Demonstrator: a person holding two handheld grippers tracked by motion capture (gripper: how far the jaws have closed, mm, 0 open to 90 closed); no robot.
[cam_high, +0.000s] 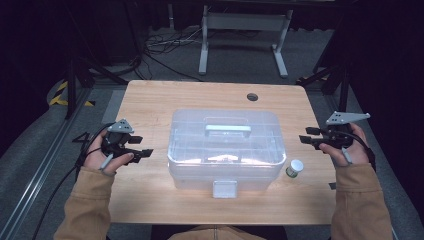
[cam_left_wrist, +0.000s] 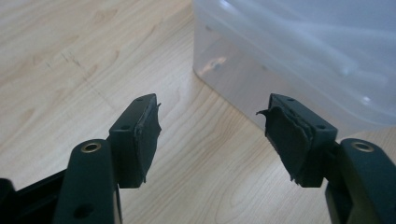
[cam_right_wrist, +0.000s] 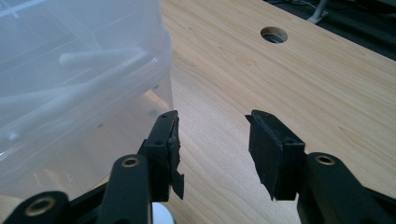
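From the high view, a clear plastic storage box (cam_high: 226, 149) sits in the middle of the wooden counter (cam_high: 150, 100), its lid on, a pale handle (cam_high: 227, 129) lying flat on top and a front latch (cam_high: 224, 188) facing the person. The left tongs (cam_high: 142, 146) hang just off the box's left side and the right tongs (cam_high: 306, 135) off its right side, both apart from it, both with jaws spread and nothing between them. A small white-capped jar (cam_high: 295, 168) stands near the box's front right corner. The box looks light and stiff but smooth-walled, so the sides would likely slip under rubber pads; the handle or the lid's rim seems the surer hold, and the latch probably needs a pull before the lid lifts. In the left gripper view the left tongs (cam_left_wrist: 212, 126) gape over bare wood, the box wall (cam_left_wrist: 289, 56) ahead to the right, untouched. In the right gripper view the right tongs (cam_right_wrist: 212, 144) stand open too, the box (cam_right_wrist: 79, 79) beside the left jaw, and a cable hole (cam_right_wrist: 273, 34) in the counter beyond. The wood is pale and matte; the room around is dark, with grey carpet, cables and a metal frame (cam_high: 245, 30) behind.
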